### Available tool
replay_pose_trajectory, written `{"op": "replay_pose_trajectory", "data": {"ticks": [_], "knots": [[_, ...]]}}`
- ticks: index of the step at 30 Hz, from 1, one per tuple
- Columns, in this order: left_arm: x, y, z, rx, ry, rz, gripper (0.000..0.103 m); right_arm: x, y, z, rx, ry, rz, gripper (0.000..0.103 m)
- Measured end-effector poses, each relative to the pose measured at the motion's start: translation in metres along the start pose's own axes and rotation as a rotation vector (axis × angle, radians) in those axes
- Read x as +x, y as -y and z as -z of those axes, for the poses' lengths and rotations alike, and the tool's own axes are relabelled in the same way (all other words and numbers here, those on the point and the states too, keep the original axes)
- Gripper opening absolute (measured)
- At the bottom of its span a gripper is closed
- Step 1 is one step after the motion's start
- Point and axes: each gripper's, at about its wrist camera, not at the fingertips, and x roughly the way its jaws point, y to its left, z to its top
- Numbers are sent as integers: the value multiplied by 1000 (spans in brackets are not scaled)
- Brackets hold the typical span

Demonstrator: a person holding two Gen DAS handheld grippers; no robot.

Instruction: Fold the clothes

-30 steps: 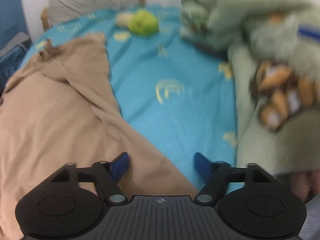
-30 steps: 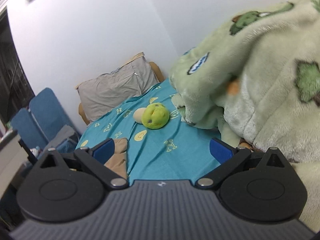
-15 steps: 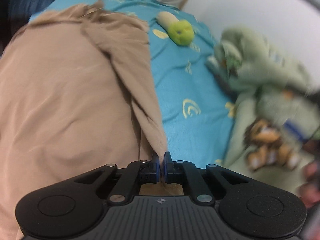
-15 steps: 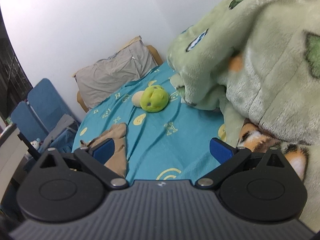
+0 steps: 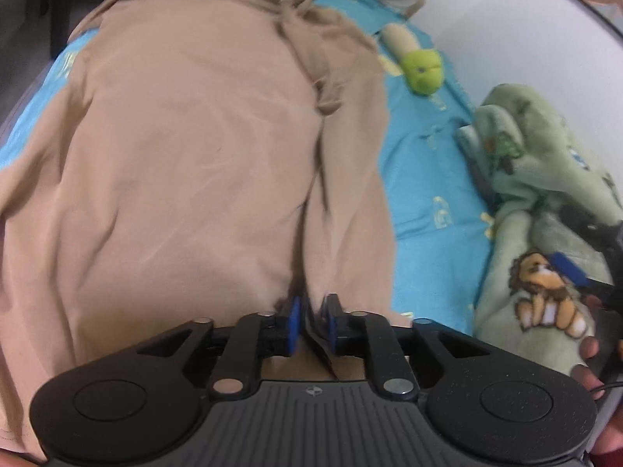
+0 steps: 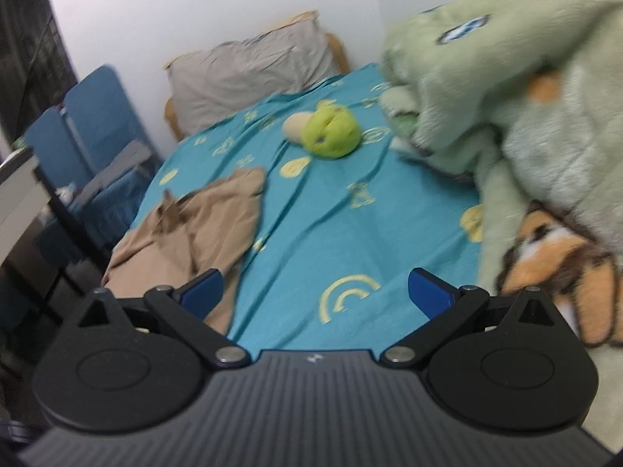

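- Across the bed point(image 6: 342, 241), one teal printed sheet lies under everything.
- One tan garment point(image 5: 187, 155) sprawls over the bed's left part, rumpled, with its near edge at my left claw point(image 5: 310, 321).
- One green fleece blanket point(image 6: 525, 89) is heaped along the right side by the wall.
- One grey pillow point(image 6: 253, 66) sits at the head.
- One green plush toy point(image 6: 331, 132) rests on the sheet, apart from the garment.
- My left claw's jaws are opening, a fold of tan cloth between them.
- My right claw point(image 6: 315, 294) gapes wide over bare sheet, holding nothing.
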Motion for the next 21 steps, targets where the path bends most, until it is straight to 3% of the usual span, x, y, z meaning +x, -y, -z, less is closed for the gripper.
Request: {"op": "replay_pose_trajectory", "data": {"ticks": [3, 7, 11, 13, 14, 16, 17, 18, 21], "knots": [[-6, 3, -2, 21, 36, 15, 34, 11, -5, 6, 53, -100, -120, 103], [-13, 10, -6, 71, 104, 1, 43, 25, -22, 25, 80, -250, -272, 103], [-21, 12, -11, 86, 184, -10, 50, 44, -43, 53, 40, -459, -308, 99], [-27, 7, -14, 75, 201, -12, 50, 45, -55, 62, -16, -519, -319, 77], [-28, 4, -16, 66, 209, -14, 50, 44, -61, 65, -38, -545, -327, 61], [-31, 0, -19, 49, 224, -17, 50, 39, -72, 72, -88, -585, -338, 52], [-33, -2, -20, 41, 232, -18, 50, 34, -80, 76, -126, -596, -339, 32], [-35, -3, -21, 36, 241, -13, 50, 26, -90, 80, -185, -580, -331, 20], [-43, -4, -22, 42, 265, -6, 50, -2, -123, 95, -376, -538, -337, 19]]}}
